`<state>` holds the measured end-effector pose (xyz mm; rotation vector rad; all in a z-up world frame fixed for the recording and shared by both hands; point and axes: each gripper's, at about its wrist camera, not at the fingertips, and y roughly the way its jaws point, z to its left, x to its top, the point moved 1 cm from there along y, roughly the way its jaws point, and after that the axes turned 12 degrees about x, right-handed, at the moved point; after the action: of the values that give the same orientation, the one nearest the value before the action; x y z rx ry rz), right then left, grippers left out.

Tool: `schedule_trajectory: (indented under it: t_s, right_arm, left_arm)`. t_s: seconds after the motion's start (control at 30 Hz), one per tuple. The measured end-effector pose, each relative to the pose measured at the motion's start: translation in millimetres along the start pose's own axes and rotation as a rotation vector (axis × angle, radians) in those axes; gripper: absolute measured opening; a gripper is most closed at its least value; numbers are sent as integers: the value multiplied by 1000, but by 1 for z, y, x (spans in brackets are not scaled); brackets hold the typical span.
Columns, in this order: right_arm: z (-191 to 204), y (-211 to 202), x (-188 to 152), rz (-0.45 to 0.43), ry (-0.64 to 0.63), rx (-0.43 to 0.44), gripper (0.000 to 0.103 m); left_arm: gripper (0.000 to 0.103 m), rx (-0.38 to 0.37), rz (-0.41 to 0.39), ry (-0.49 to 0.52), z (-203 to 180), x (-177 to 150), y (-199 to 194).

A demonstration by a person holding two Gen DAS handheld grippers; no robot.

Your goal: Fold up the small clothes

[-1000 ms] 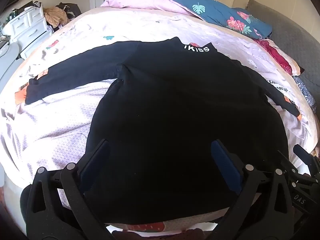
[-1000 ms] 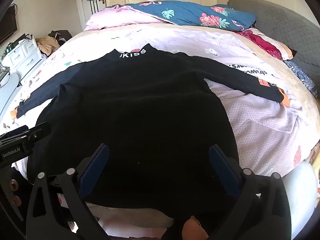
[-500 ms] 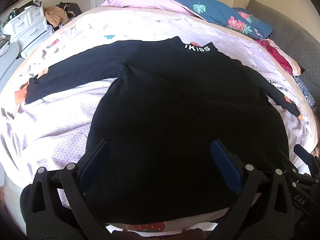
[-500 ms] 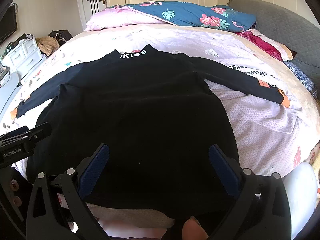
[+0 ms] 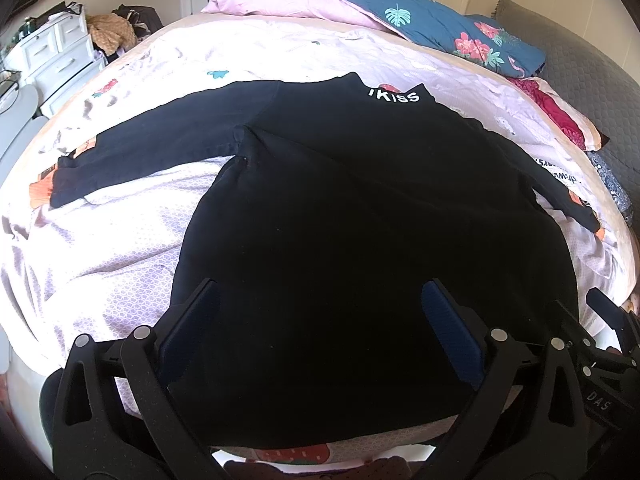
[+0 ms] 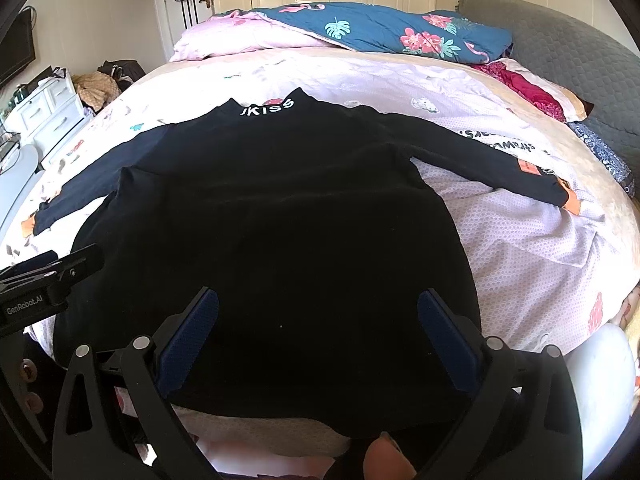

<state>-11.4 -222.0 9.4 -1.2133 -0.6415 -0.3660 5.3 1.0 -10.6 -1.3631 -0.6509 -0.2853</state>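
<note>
A small black long-sleeved top [image 5: 360,220] [image 6: 272,216] lies flat on the bed, collar with white lettering [image 5: 394,97] at the far end, both sleeves spread out sideways. Its left sleeve [image 5: 152,156] ends in an orange cuff, and so does its right sleeve [image 6: 500,168]. My left gripper [image 5: 320,312] is open, hovering over the hem at the near edge. My right gripper [image 6: 318,316] is open too, above the hem beside it. Nothing sits between either pair of fingers. The left gripper's side shows in the right wrist view [image 6: 48,280].
The pale pink printed bedsheet [image 5: 100,248] surrounds the top. Pillows and a blue floral quilt [image 6: 380,28] are piled at the far end. A grey headboard [image 6: 568,56] is on the right, white drawers [image 5: 56,52] on the left. A white rounded object [image 6: 600,372] sits by the bed's near right corner.
Both views have shifted very slightly; the top lies as before and both grippers stay open above its hem.
</note>
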Motion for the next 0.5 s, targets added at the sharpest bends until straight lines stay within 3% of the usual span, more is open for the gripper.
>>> schedule_trajectory:
  t_s: [0.5]
  right_arm:
    - [0,1,0,-2,5,3,99]
  left_arm:
    - [94,4,-2,12,-3,0,0]
